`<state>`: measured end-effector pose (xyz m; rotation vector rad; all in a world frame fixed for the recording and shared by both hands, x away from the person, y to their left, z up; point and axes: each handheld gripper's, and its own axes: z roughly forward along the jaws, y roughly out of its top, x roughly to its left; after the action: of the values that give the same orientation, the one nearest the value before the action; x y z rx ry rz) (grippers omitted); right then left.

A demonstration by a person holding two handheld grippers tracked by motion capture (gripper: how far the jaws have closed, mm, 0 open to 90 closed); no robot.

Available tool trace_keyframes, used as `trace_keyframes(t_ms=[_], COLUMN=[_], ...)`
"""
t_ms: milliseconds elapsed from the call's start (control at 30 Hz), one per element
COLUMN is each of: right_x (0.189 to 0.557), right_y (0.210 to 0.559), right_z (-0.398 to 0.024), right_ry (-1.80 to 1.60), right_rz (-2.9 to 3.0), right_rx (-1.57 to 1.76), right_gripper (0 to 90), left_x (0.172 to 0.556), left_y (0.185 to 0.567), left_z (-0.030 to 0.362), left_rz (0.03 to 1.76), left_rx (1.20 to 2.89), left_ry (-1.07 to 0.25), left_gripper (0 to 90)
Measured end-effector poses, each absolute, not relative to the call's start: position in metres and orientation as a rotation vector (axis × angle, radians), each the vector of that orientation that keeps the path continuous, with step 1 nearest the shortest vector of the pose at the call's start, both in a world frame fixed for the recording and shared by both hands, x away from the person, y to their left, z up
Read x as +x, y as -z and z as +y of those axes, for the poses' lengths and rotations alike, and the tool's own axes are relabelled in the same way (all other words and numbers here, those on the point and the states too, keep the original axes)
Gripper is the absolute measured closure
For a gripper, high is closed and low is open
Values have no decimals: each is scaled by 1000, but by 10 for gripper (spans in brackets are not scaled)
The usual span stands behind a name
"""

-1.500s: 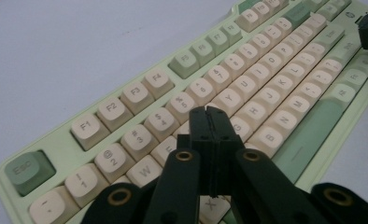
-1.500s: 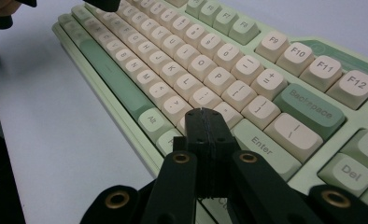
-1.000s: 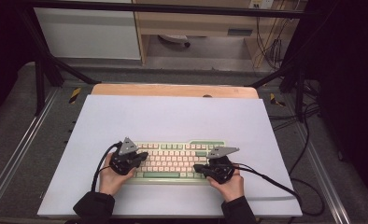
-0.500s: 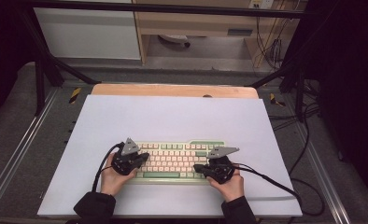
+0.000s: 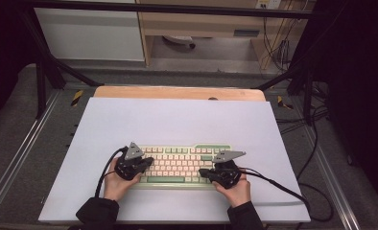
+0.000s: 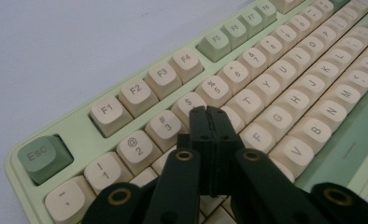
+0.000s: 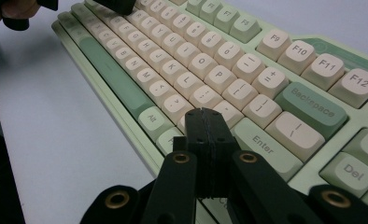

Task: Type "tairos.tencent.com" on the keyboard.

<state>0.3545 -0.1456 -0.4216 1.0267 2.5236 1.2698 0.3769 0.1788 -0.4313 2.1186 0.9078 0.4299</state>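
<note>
from the high view, i am holding my left gripper (image 5: pixel 146 164) over the left end of the keyboard (image 5: pixel 180 164) and my right gripper (image 5: pixel 205 172) over its right end. in the left gripper view, my left gripper (image 6: pixel 207 112) is pressing its 2 jaws together on nothing, above the keys just past them. in the right gripper view, my right gripper (image 7: pixel 203 114) is likewise closed and empty, with the enter key (image 7: pixel 262 144) sitting just beside it.
</note>
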Motion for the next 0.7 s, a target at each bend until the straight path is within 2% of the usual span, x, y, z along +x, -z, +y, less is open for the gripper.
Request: trace_keyframes(t_ms=[700], right_x=[353], right_y=[418], right_z=[-146], right_ry=[-1290], right_rz=[2512], right_rx=[1031], right_gripper=[900], left_x=[363], left_y=[419], left_z=[192], left_rz=[892], left_rx=[2088], left_ry=[-419], left_gripper=[897])
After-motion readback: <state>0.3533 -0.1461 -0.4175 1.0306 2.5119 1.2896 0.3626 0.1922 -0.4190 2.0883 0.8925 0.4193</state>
